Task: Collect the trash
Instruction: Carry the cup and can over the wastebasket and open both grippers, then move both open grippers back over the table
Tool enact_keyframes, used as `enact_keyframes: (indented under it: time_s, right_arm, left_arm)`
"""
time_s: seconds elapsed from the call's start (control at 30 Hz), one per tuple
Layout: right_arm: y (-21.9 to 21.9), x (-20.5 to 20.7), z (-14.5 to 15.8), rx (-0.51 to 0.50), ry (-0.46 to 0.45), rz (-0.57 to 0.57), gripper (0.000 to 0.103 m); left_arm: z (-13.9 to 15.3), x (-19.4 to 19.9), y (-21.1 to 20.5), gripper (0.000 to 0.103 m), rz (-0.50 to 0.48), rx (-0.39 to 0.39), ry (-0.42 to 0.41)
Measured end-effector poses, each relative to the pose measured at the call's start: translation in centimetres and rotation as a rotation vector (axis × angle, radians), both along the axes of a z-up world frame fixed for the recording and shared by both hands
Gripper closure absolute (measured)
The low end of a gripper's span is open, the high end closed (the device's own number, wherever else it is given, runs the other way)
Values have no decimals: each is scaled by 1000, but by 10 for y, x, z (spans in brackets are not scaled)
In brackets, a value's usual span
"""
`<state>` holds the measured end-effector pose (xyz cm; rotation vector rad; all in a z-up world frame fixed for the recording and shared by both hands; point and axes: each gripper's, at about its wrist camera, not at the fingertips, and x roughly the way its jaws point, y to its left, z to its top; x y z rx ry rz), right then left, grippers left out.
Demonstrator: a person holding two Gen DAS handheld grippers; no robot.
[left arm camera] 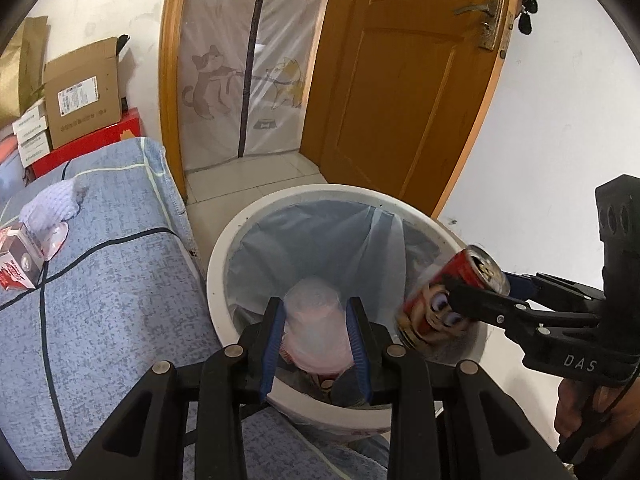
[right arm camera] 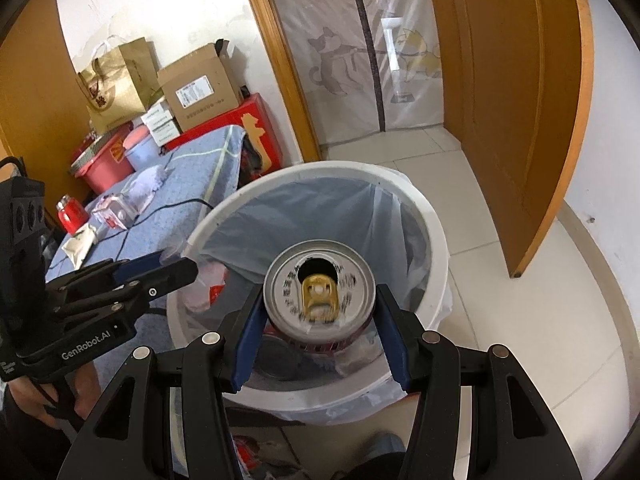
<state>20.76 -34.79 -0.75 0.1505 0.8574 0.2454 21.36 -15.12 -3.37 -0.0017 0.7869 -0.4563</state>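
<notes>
The left wrist view shows the red can (left arm camera: 452, 300) from the side, with a cartoon face printed on it, clamped across its body by the right gripper (left arm camera: 460, 294), which reaches in from the right over the rim of the white bin (left arm camera: 218, 264). The right wrist view shows instead the can's silver top (right arm camera: 320, 284) with its gold tab and open mouth, held between the blue pads (right arm camera: 248, 336) above the bin (right arm camera: 434, 216). In the left view the left gripper (left arm camera: 316, 320) points down into the bin with a crumpled clear plastic cup (left arm camera: 316, 324) between its fingers; whether the pads press on it or stand just clear I cannot tell. The right view shows that gripper (right arm camera: 176, 268) from the side over the bin's left rim, with a hand (right arm camera: 52, 400) below it. Beside the bin stands a bed with a blue cover (left arm camera: 112, 288), bearing a small carton (left arm camera: 18, 258); behind are cardboard boxes (right arm camera: 200, 90) and an open wooden door (left arm camera: 404, 80).
</notes>
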Motion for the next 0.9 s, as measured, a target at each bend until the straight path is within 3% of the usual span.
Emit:
enact_keyframes:
  time_s: [0.1, 0.9]
  right_arm:
    - [-1, -1, -1, -1, -2, -6, 48]
    - [11, -23, 34, -5, -91, 14, 48]
  left_arm:
    - [-1, 1, 2, 64, 7, -4, -2]
    - [32, -40, 46, 64, 93, -44, -58]
